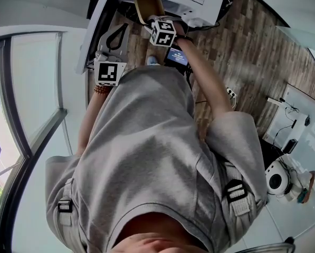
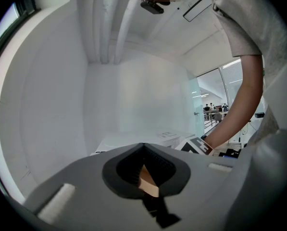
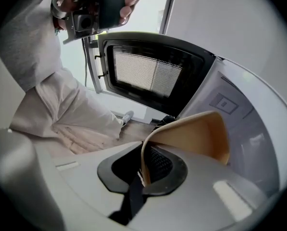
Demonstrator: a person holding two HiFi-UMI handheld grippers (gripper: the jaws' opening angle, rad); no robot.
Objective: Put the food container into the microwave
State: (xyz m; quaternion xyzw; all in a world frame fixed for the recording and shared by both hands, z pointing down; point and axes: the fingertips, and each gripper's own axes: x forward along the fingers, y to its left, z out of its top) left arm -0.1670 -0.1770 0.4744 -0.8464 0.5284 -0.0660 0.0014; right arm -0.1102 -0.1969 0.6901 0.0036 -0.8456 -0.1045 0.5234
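The tan food container is tilted and hangs from my right gripper, whose jaws are shut on its rim. In the head view the container sits at the mouth of the white microwave, just beyond the right gripper. The microwave door stands open with its mesh window showing. My left gripper hovers beside the open door, its jaws shut. In the left gripper view the left gripper faces white surfaces, and only a tan sliver shows through the gap.
A person's grey shirt fills the lower head view. Wooden floor lies to the right, with cables and small devices on a white surface at the far right. A window frame runs along the left.
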